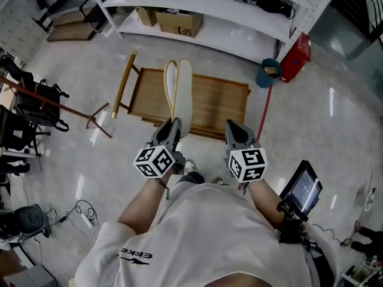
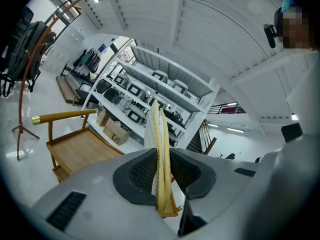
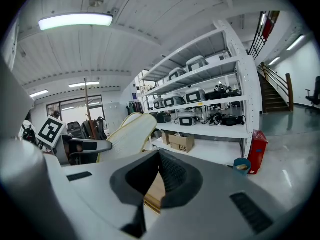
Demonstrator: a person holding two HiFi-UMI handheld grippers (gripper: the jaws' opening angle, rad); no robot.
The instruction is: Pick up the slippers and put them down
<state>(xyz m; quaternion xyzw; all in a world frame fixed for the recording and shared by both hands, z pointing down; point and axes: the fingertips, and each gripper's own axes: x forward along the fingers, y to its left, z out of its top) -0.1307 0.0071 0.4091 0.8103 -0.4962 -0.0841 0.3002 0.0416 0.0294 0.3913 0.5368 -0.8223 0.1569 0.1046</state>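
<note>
A pair of flat white slippers with yellow trim is pressed together and sticks forward from my left gripper, which is shut on their heel end. In the left gripper view the slippers stand on edge between the dark pads of that gripper. They hang above the low wooden rack. My right gripper is alongside to the right, shut with nothing in it. In the right gripper view its jaws meet at the tips, and the slippers show to the left beside the left gripper.
White shelving with a cardboard box runs behind the rack. A blue bucket and a red box stand at the right. A wooden coat stand and chairs are at the left. A power strip lies on the floor.
</note>
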